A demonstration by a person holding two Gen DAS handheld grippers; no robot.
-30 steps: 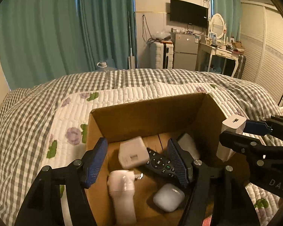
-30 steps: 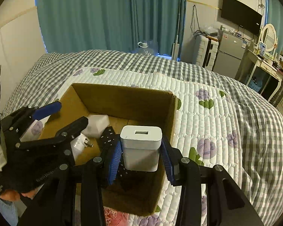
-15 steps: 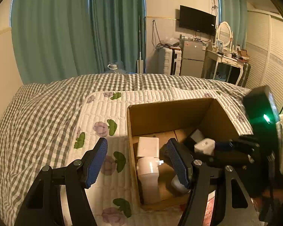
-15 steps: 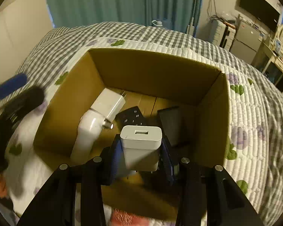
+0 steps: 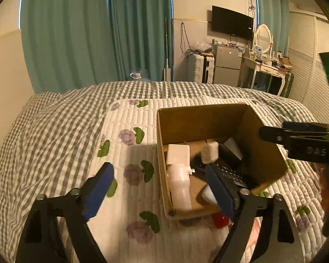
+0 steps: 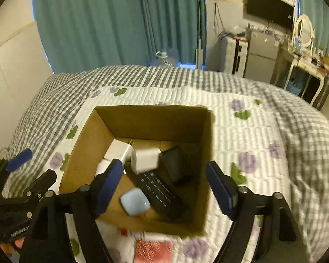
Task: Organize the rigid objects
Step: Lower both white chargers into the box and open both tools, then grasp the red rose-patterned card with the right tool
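An open cardboard box (image 6: 149, 120) sits on the bed; it also shows in the left wrist view (image 5: 199, 118). Inside lie a white charger cube (image 6: 145, 160), blurred, another white charger (image 6: 118, 152), a black remote (image 6: 158, 188), a black block (image 6: 175, 164) and a pale blue earbud case (image 6: 134, 201). In the left wrist view the cube (image 5: 209, 153) lies beside a white plug adapter (image 5: 178, 171). My right gripper (image 6: 164, 192) is open and empty above the box. My left gripper (image 5: 160, 192) is open and empty over the box's left wall.
The box stands on a white floral quilted mat (image 5: 129, 153) over a grey checked bedspread (image 5: 43, 131). A red item (image 6: 152, 249) lies in front of the box. Curtains, a fridge, a dressing table and a TV stand beyond the bed.
My right gripper has opened and let go of the white charger cube, which now lies in the box. Both grippers have drawn back and risen from the box.
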